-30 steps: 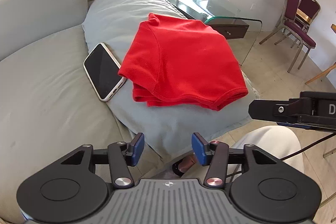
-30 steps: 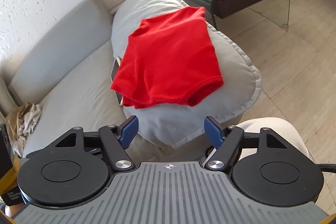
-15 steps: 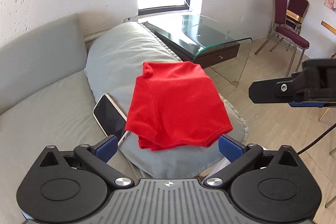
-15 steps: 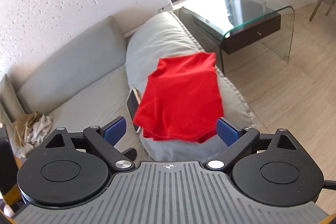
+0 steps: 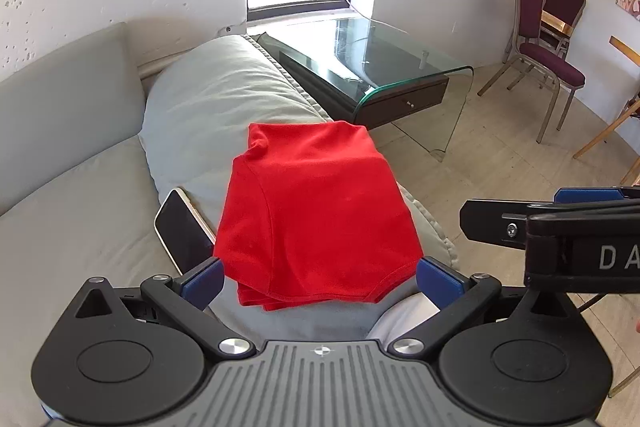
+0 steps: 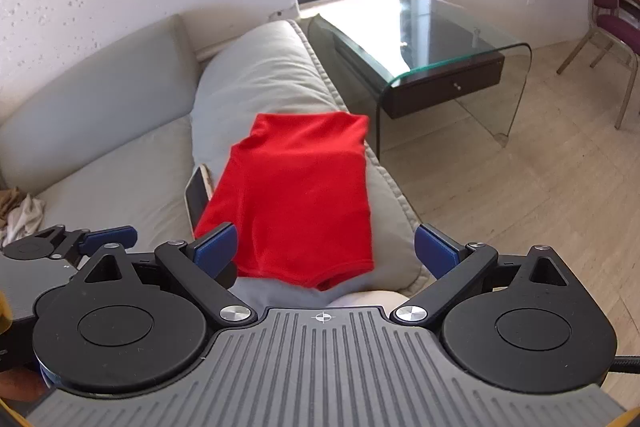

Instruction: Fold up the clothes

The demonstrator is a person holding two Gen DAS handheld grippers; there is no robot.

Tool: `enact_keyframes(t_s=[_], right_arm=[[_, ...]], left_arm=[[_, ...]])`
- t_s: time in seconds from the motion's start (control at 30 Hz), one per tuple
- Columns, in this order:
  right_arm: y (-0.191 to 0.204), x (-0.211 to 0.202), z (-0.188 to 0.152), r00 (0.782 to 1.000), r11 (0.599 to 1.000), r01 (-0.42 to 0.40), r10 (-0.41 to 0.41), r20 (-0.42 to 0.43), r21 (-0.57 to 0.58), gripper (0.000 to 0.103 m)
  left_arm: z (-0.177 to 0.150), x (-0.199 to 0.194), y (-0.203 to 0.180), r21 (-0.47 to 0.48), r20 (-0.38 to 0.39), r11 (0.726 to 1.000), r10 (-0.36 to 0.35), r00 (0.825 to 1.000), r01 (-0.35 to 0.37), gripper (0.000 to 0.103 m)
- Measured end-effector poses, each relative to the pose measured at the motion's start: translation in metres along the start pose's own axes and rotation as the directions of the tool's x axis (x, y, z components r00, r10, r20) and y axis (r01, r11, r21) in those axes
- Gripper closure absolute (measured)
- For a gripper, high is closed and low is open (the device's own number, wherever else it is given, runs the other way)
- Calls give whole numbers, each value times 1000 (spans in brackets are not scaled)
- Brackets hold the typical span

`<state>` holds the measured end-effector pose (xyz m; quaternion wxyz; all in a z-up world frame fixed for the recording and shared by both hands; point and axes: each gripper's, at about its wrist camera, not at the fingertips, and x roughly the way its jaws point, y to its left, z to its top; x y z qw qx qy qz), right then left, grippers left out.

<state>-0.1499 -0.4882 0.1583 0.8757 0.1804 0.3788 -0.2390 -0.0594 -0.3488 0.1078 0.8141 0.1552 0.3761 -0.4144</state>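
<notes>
A red shirt (image 5: 316,211) (image 6: 296,203) lies folded into a neat rectangle on a grey cushion (image 5: 224,99) (image 6: 260,83) at the sofa's end. My left gripper (image 5: 318,277) hangs above and short of the shirt's near edge, jaws wide open with nothing between them. My right gripper (image 6: 326,251) is likewise lifted clear of the shirt and open, empty. In the left wrist view the right gripper's finger (image 5: 496,223) shows side-on at the right. The left gripper's blue fingertip (image 6: 108,237) shows at the left of the right wrist view.
A phone (image 5: 184,231) (image 6: 196,199) lies against the cushion, partly under the shirt's left edge. A glass side table (image 5: 384,63) (image 6: 432,39) stands beyond the cushion. Maroon chairs (image 5: 548,39) stand at the far right. Crumpled cloth (image 6: 20,215) lies on the sofa seat (image 5: 68,239).
Both grippers opened wider and rose back away from the shirt, so it looks smaller and farther. The shirt stays folded on the cushion, untouched.
</notes>
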Motion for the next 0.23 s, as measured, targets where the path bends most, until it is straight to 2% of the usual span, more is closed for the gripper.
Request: enact_keyframes(t_s=[0.23], right_arm=[[-6,13,-1,1000,1000,8,-8,-12,15,5]], left_arm=[[1,11,-2,6,-18,1000,-9,1000,9,1]])
